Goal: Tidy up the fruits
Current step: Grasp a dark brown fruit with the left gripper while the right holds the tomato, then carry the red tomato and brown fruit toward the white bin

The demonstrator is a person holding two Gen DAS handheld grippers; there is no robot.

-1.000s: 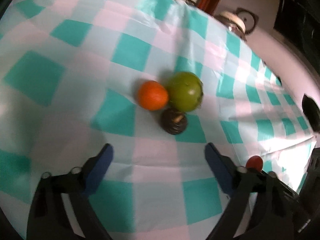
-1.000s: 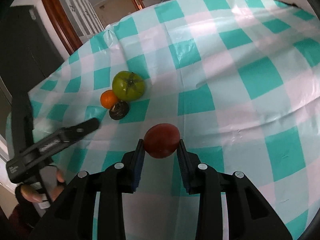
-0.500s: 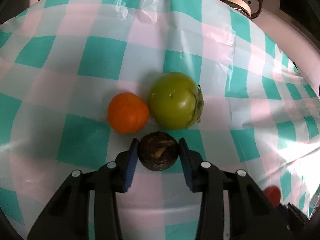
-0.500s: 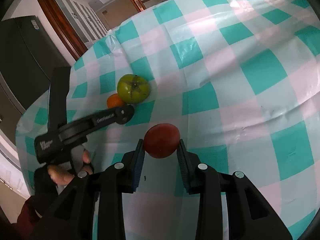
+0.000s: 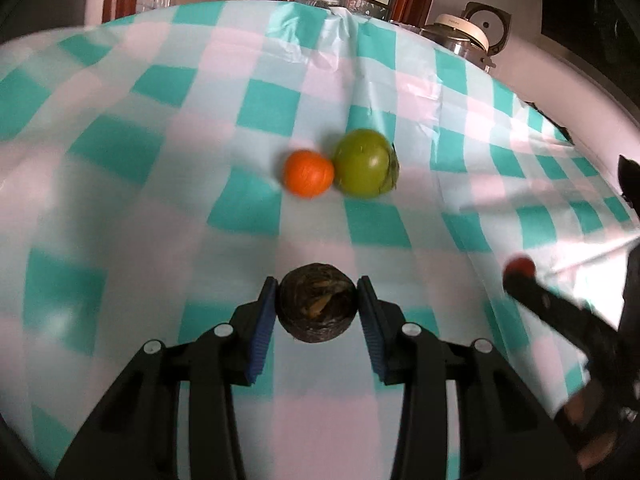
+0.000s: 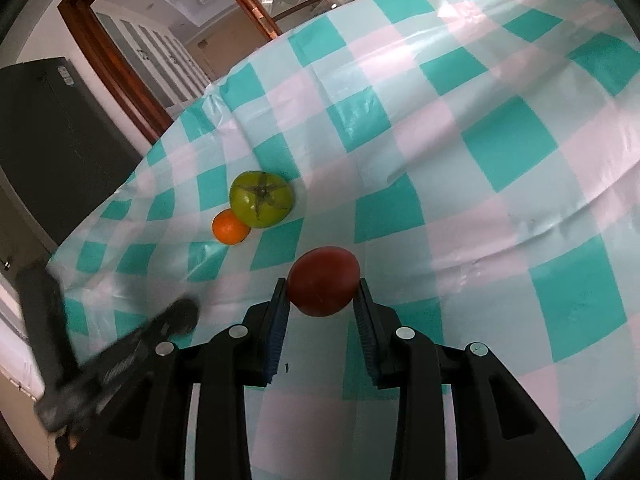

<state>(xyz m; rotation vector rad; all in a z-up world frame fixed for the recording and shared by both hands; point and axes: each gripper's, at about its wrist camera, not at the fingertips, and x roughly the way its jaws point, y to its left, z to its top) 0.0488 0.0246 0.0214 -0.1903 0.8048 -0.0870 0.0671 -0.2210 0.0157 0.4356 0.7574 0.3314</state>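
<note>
My left gripper is shut on a dark wrinkled round fruit and holds it above the checked tablecloth. An orange and a green tomato sit touching each other further back on the cloth. My right gripper is shut on a red tomato and holds it above the cloth. The right wrist view also shows the orange and the green tomato to the left, and the blurred left gripper at lower left. The right gripper shows at the right of the left wrist view.
A rice cooker stands beyond the table's far right corner. Wooden door frames and a dark cabinet lie behind the table. The cloth has creases near the right side.
My left gripper shut on the dark fruit, lifted it and drew back from the orange and green tomato. The right gripper still holds the red tomato.
</note>
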